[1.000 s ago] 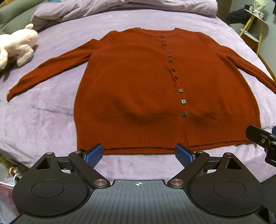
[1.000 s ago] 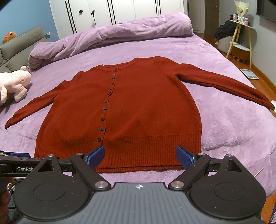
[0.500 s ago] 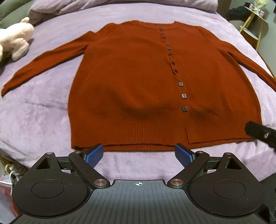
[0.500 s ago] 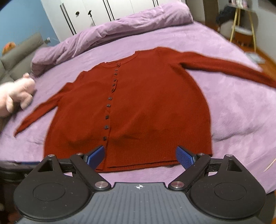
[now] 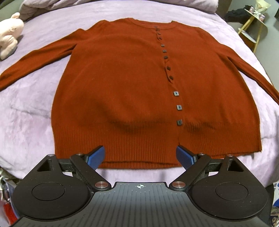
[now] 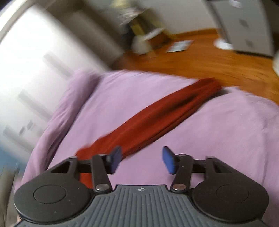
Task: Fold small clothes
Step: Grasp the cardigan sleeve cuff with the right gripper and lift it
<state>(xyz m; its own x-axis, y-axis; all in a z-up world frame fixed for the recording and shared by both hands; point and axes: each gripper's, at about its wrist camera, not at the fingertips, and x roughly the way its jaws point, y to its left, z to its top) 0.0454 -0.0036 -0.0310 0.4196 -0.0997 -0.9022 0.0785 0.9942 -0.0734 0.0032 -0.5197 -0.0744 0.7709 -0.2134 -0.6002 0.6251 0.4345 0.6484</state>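
A rust-red buttoned cardigan [image 5: 125,83] lies flat and face up on the purple bedcover [image 5: 26,122], sleeves spread to both sides. My left gripper [image 5: 140,158] is open and empty, hovering just over the ribbed bottom hem near the button line. My right gripper [image 6: 141,159] is open and empty in a blurred right wrist view, above the cardigan's right sleeve [image 6: 157,118], which runs away toward the bed's edge; the left finger overlaps the sleeve's near part.
A pink plush toy [image 5: 9,35] lies at the bed's far left. A rumpled purple duvet [image 5: 104,3] lies along the head of the bed. A yellow stool [image 5: 254,21] stands at the far right. Wooden floor [image 6: 200,57] lies past the bed's edge.
My left gripper moved forward toward the hem. My right gripper swung sharply right, from facing the whole cardigan to over the right sleeve, and its jaws narrowed somewhat.
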